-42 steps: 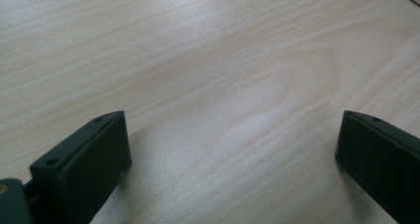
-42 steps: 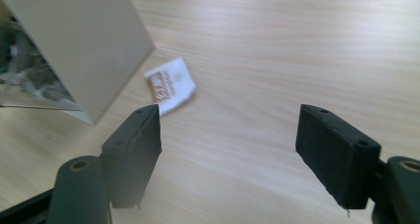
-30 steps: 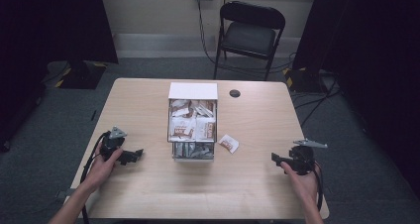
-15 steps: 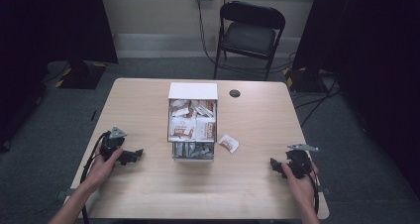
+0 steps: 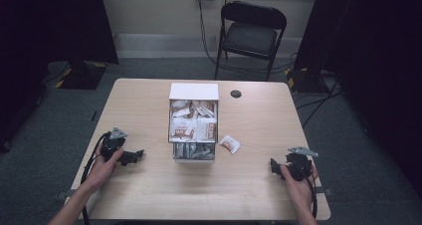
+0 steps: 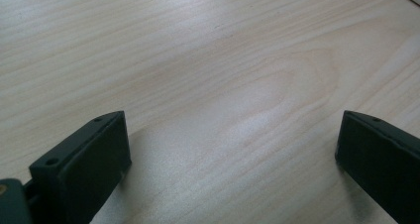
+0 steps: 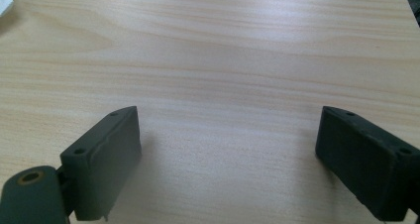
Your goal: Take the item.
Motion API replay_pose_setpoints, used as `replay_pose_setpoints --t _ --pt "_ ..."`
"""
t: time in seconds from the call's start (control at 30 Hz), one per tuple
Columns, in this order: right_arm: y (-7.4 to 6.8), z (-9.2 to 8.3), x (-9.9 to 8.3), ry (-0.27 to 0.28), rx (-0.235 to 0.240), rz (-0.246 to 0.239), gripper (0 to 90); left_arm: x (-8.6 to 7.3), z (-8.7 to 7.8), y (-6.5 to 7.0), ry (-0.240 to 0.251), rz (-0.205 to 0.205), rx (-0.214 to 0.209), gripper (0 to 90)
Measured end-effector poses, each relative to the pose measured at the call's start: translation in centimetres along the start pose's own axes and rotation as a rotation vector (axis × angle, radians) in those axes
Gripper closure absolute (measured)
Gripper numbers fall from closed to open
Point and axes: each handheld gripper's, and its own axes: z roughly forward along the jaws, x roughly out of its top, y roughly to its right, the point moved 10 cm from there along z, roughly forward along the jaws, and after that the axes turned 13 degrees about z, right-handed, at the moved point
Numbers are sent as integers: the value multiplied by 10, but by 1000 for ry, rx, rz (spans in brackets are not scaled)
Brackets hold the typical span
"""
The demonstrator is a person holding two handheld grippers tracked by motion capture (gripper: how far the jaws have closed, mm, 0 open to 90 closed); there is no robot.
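Packet [image 5: 230,144] lies flat, long axis diagonal.

Bare pale wooden tabletop [image 5: 149,195] lay open along the near edge and down both sides. A white open-topped box of sachets [image 5: 193,120] stood mid-table, blocking straight passage across. One small white-and-orange sachet [image 5: 230,144] lay just beside its right wall. A small round black disc [image 5: 236,93] sat near the far edge, well apart.
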Motion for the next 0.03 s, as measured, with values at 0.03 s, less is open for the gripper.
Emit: replay_pose_setpoints --t 0.03 --pt "0 0 0 0 0 1 98 0 0 0 0 0 0 0"
